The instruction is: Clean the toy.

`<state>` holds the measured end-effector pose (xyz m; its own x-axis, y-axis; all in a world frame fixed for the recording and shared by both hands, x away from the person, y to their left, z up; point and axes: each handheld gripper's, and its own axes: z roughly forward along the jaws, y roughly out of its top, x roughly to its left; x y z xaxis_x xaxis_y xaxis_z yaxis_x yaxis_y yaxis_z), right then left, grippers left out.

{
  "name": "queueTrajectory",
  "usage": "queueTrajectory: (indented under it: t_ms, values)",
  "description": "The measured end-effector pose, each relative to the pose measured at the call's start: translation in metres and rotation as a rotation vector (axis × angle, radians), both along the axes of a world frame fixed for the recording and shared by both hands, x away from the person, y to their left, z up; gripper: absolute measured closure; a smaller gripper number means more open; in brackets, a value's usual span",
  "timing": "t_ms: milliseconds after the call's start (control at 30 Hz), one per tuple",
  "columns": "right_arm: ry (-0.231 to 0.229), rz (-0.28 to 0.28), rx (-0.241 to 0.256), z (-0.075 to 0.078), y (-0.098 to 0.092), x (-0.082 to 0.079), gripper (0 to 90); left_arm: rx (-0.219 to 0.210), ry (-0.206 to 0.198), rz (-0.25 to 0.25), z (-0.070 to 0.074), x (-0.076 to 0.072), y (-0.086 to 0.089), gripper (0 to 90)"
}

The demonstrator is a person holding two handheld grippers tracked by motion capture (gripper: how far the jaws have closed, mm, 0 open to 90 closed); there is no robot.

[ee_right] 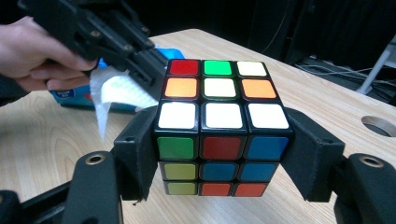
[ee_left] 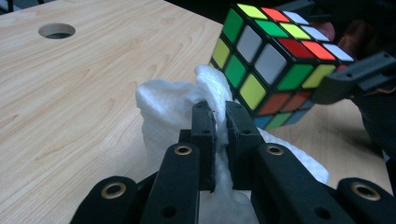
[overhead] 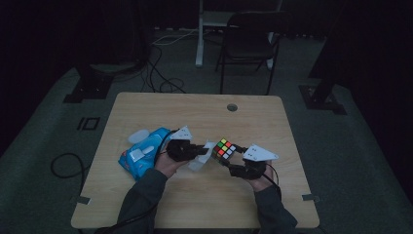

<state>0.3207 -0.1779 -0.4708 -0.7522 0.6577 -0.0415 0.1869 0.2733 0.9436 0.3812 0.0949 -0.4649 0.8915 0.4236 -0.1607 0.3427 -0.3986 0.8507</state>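
Right gripper (ee_right: 222,154) clamps cube (ee_right: 219,126) by two sides, lifted above table (overhead: 195,109). Left gripper (ee_left: 220,119) pinches tissue (ee_left: 168,105), pressed against cube, seemingly touching. Blue pack (overhead: 141,153) beside left hand (overhead: 168,163).

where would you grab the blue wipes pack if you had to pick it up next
Grip the blue wipes pack across its short width, near the middle, coming straight down from above. It lies flat on the table at an angle, so turn the jaws to match. The left hand-held gripper is closest, but it is shut on the white wipe and must release that first.
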Motion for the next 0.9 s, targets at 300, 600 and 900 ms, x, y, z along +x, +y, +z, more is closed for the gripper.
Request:
queueTrajectory:
  t_ms: [300,600,900]
  values:
    - [0.019,-0.034,0.021,0.000,-0.004,0.004,34.9,-0.009,-0.028,0.026,-0.004,-0.008,-0.003,84.2]
    - [0.034,-0.054,0.036,0.002,-0.006,0.006,34.9,0.010,-0.100,0.067,-0.005,-0.017,-0.008,84.1]
    - [0.063,-0.074,0.070,0.007,-0.007,0.012,34.8,0.012,-0.151,0.102,-0.010,-0.024,-0.013,84.1]
